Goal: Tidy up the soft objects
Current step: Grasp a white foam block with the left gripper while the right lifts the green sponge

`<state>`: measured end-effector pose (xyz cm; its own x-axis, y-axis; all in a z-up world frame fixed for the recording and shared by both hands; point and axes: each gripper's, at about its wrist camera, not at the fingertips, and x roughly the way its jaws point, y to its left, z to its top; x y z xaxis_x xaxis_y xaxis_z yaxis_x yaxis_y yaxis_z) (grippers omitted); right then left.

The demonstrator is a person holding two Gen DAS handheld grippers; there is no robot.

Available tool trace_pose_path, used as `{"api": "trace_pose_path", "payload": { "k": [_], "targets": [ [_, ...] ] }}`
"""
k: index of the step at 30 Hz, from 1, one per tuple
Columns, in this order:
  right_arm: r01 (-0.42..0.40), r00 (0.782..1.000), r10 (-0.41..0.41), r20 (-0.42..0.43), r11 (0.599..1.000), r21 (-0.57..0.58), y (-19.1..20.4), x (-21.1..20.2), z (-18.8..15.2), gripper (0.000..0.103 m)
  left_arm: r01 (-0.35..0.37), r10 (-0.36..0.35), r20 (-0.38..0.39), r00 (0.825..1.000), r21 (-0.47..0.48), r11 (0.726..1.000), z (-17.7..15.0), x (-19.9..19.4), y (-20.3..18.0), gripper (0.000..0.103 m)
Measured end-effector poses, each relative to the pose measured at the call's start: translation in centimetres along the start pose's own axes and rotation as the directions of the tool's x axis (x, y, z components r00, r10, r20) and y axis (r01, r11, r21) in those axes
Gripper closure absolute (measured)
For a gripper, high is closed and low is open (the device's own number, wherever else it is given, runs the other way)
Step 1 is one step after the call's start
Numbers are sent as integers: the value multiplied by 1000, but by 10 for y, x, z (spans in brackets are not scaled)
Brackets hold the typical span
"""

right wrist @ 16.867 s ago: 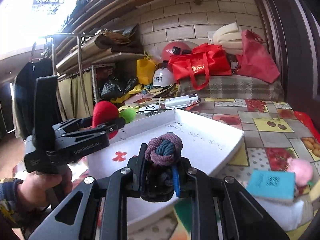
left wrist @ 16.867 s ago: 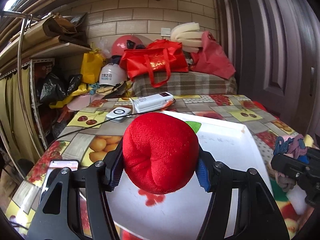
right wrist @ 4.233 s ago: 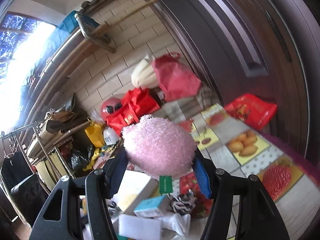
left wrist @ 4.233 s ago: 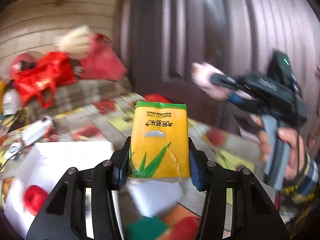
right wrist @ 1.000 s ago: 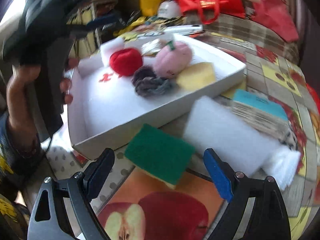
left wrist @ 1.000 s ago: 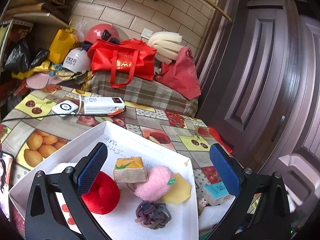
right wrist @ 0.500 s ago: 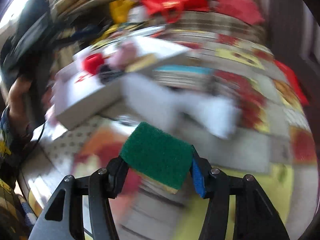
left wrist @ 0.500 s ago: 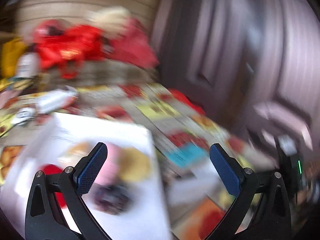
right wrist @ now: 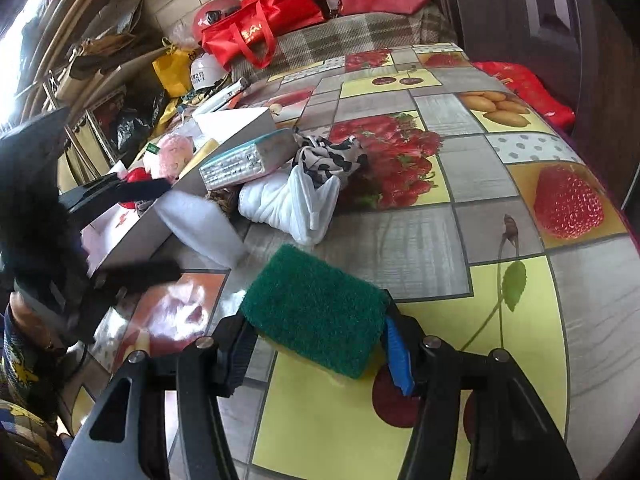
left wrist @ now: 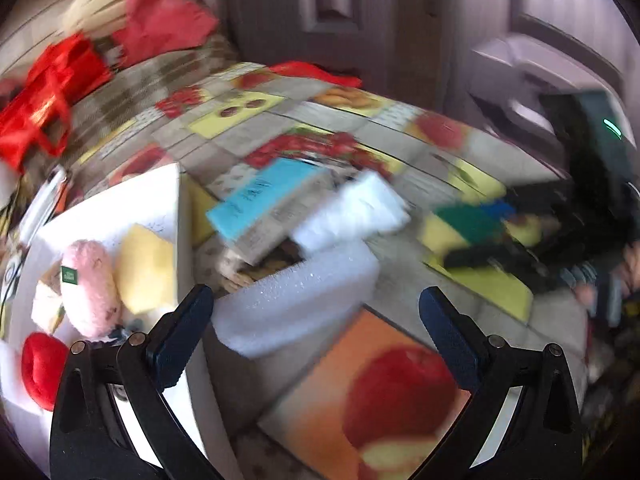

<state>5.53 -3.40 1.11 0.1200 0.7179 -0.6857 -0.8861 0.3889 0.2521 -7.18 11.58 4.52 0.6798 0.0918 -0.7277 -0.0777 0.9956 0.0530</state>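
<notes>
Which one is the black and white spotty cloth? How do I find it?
Find the white tray on the fruit-print tablecloth. Beside its near corner sits a teal-topped packet; the spotty cloth bunches beside that, atop a plain white cloth. Only it has black blotches.

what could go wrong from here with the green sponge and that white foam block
The right gripper pinches only the near edge of the green scouring sponge, so it may slip out on the way to the white tray. The left gripper is open around the white foam block, which sits against the tray wall; closing there could catch the tray, and the foam may squash rather than lift.
</notes>
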Motion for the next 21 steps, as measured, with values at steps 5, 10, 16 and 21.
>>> {"api": "trace_pose_path", "payload": {
  "k": [5, 10, 16, 21],
  "targets": [
    [-12, 1000, 12, 1, 1000, 11, -3, 0, 0, 45, 302, -305, 25, 952, 68, 951, -7, -37, -15, 1],
    [-19, 1000, 19, 4, 1000, 25, -4, -1, -1, 45, 225, -231, 70, 970, 81, 971, -4, -45, -18, 1],
    [-59, 998, 58, 15, 996, 65, -10, -2, -1, 45, 111, -104, -69, 992, 112, 987, -7, 4, -24, 1],
    [-82, 997, 80, 22, 993, 85, -14, -3, -1, 45, 109, -88, -143, 986, 150, 983, -11, 35, -44, 1]
  ]
}}
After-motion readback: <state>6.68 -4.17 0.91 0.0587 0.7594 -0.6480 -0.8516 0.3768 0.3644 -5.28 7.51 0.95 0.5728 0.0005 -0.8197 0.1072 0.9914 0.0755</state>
